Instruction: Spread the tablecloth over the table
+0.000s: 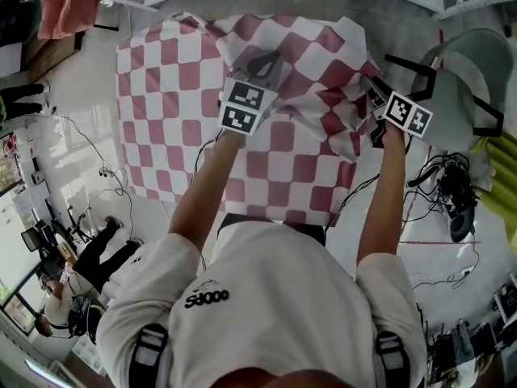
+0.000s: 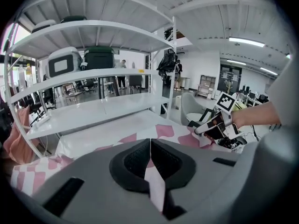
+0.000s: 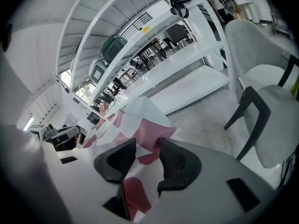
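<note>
While red/white checked tablecloth (image 1: pixel 178 95) lies rumpled (creased), L claw (image 2: pixel 150 148) pinches it; R claw (image 3: pixel 147 148) spread, cloth btwn.

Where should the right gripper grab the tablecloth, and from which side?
Probably the raised fold on the right of the tablecloth, lying loose between the open fingers of the right gripper. Come from the person's side, as the left gripper does: the fold is thin and stands up.
</note>
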Demonstrator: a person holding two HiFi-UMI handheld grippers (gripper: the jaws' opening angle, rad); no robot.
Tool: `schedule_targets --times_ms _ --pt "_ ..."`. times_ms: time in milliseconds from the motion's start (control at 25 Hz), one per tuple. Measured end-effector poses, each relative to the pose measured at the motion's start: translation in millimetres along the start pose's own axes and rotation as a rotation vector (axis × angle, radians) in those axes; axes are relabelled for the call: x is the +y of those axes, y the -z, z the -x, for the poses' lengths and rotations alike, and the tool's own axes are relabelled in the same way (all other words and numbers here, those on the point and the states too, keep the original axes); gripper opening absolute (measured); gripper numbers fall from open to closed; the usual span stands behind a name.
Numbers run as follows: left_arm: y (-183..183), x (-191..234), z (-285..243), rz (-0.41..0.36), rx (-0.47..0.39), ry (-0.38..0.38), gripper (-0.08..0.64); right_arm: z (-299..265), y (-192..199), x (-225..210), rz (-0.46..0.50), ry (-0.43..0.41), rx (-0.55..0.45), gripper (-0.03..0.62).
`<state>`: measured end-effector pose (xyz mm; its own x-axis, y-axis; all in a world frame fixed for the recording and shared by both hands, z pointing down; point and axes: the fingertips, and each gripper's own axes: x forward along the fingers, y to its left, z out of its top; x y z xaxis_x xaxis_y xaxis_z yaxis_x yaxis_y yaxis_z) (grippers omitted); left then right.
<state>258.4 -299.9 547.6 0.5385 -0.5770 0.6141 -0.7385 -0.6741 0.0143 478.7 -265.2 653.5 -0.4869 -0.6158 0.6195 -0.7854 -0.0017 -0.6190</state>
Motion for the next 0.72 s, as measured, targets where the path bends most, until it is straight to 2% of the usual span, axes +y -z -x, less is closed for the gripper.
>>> schedule_targets --times_ms 40,120,200,360,720 --pt "0 1 -1 0.0 0.003 0.0 0.031 0 -1 0 0.01 -0.008 0.002 0.16" --pt "-1 2 -2 -0.002 0.004 0.001 0.031 0 -7 0 0.053 0.007 -0.002 0.067" --pt "-2 4 -3 -0.004 0.0 0.002 0.031 -1 -14 3 0.113 0.032 -0.004 0.03" --pt "-11 12 -4 -0.006 -0.015 -0.004 0.031 -6 -39 8 0.217 0.078 -0.027 0.025" --pt "-36 42 -15 -0.006 -0.061 -0.048 0.031 -23 -142 12 0.369 0.186 -0.15 0.025"
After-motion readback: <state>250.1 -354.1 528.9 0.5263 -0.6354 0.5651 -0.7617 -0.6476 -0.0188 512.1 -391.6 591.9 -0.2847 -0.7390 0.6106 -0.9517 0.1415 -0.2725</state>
